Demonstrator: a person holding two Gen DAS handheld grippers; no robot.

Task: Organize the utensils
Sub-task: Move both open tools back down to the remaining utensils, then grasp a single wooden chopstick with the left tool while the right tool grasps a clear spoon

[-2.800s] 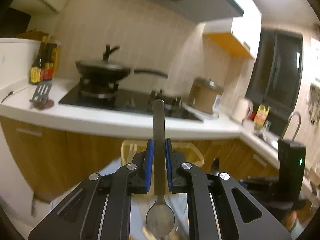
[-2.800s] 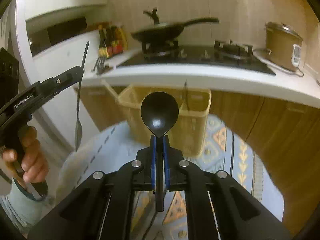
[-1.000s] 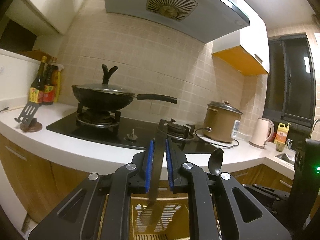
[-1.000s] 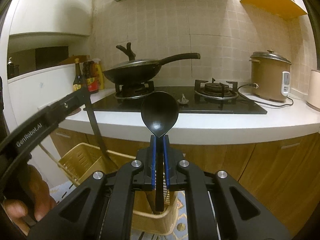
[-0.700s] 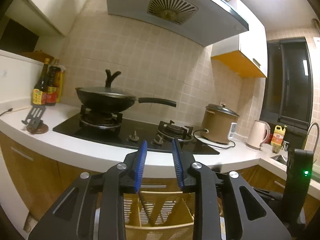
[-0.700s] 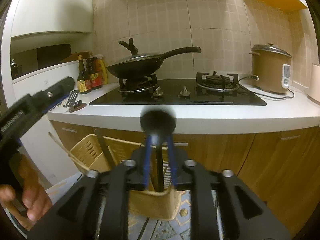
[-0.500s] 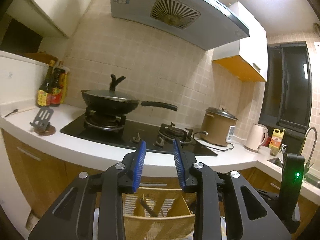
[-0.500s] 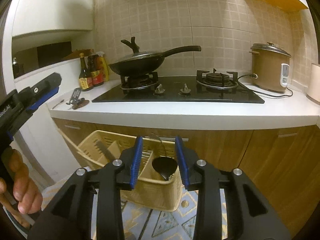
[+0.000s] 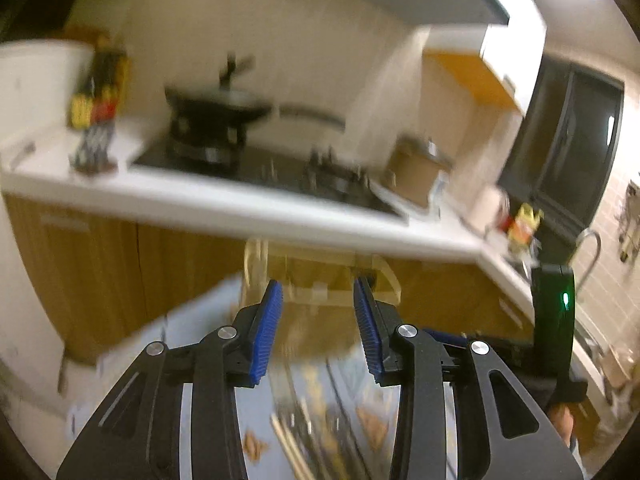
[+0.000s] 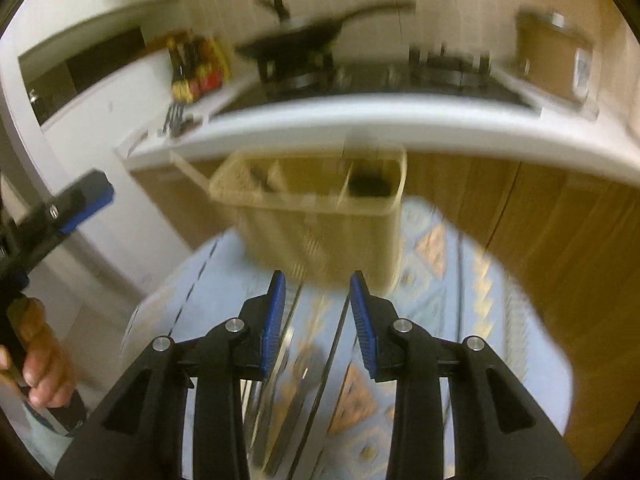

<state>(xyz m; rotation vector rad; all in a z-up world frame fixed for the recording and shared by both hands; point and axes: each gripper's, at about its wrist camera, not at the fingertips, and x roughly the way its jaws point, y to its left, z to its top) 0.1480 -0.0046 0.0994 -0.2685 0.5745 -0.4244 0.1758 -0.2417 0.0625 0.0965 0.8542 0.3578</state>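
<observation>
The left hand-held gripper has its blue-padded jaws spread apart with nothing between them. It points at the yellow utensil basket, which stands at the far end of a blue patterned mat on a low surface in front of the wooden cabinets. Below its fingers, loose utensils lie in a bundle on the mat, too smeared by blur to name singly, apart from what look like pale chopsticks.

The right hand-held gripper is likewise parted and holds nothing. Beneath it, long thin utensils lie side by side on the mat, near the basket's foot. The basket is divided into compartments; a black ladle sits bowl-down in the right one, and a dark handle leans in the left one. At the left edge of this view the other gripper's blue pad and the person's hand around its grip are visible.

Behind the basket runs the white kitchen counter, with a black wok on the hob, sauce bottles to the left and a brown rice cooker to the right.
</observation>
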